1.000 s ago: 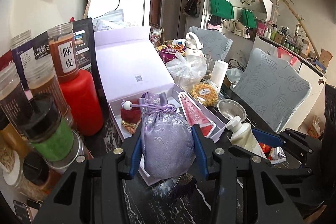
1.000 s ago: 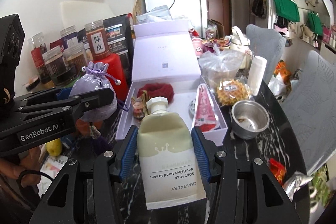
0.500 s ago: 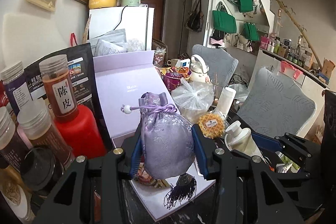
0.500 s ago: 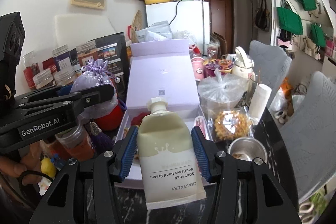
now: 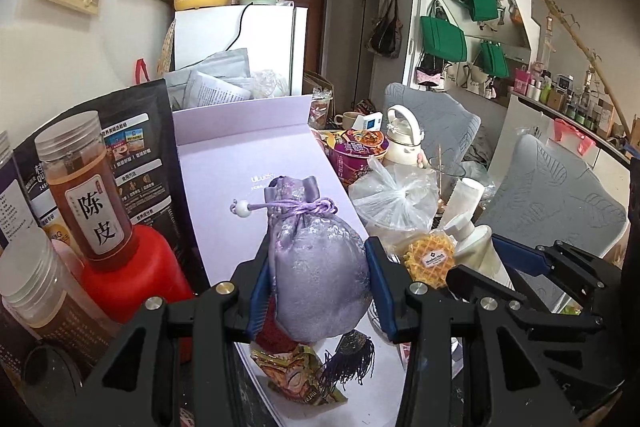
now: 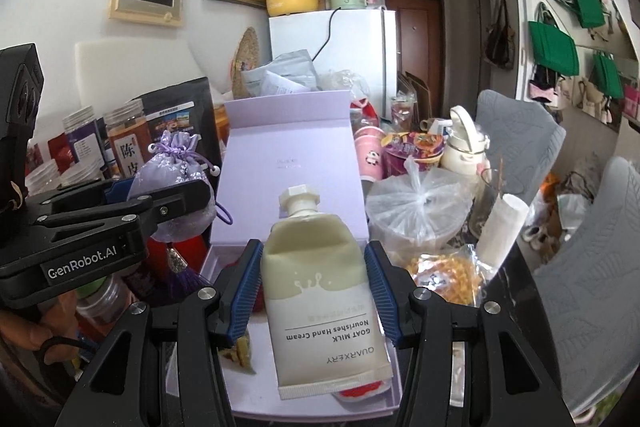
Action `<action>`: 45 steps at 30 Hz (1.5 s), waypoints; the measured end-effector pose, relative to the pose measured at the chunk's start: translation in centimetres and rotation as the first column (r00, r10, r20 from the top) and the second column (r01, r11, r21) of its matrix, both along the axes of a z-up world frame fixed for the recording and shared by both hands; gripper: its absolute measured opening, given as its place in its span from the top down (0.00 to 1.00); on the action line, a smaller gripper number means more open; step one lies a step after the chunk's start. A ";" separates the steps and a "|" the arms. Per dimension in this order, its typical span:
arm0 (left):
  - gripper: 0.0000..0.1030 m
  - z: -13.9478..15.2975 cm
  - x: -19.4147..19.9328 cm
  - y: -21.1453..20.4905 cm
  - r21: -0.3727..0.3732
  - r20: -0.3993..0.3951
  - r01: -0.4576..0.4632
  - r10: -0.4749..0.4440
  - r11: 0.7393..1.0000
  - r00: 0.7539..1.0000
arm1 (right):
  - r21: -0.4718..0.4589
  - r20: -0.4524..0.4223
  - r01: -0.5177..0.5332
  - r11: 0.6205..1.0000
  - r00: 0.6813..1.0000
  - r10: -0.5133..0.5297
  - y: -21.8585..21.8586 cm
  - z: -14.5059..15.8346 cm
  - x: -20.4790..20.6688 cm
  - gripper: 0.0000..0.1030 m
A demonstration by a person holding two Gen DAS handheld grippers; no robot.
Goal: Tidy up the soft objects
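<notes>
A lilac drawstring pouch (image 5: 318,279) with a dark tassel hangs between the blue pads of my left gripper (image 5: 318,285), which is shut on it above the open lilac gift box (image 5: 248,211). In the right wrist view the same pouch (image 6: 172,179) shows at the left in that gripper. My right gripper (image 6: 316,295) is shut on a cream hand cream tube (image 6: 320,295), cap pointing away, held over the box's tray (image 6: 320,409). The tube (image 5: 476,251) also appears at the right of the left wrist view. A red item and a snack packet (image 5: 296,371) lie in the tray.
Jars and a red bottle (image 5: 132,279) crowd the left side. A tied plastic bag (image 6: 416,207), a waffle pack (image 5: 430,259), a paper roll (image 6: 504,231) and a noodle cup (image 5: 360,155) stand right of the box. Grey chairs (image 6: 588,275) flank the table; a fridge (image 6: 332,59) stands behind.
Both grippers have risen and drawn back from the box with their loads still held. The box tray sits lower in both views, and its lid fills more of the background.
</notes>
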State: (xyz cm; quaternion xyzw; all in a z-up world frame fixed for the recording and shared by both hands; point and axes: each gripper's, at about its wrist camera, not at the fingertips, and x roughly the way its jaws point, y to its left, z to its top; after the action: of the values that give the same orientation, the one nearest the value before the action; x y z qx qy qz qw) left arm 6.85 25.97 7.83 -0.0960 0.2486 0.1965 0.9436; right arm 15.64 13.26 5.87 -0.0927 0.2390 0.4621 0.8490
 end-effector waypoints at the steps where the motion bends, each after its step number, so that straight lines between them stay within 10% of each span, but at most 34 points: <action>1: 0.58 -0.3 0.2 0.2 0.000 -0.005 -0.005 0.005 1.000 1.000 | 0.000 -0.006 -0.002 1.000 1.000 0.002 0.4 -0.3 0.4 0.50; 45: 0.58 -12.0 7.1 4.4 -0.140 -0.341 -0.063 0.012 0.988 0.940 | -0.231 -0.142 0.010 0.973 0.989 -0.044 6.0 -10.0 6.0 0.50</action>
State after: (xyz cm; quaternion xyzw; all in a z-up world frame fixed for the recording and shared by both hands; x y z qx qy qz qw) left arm 13.92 30.34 -4.20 -0.1358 0.4195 0.2088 0.8729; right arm 21.64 19.30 -4.13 -0.1525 0.3538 0.4252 0.8190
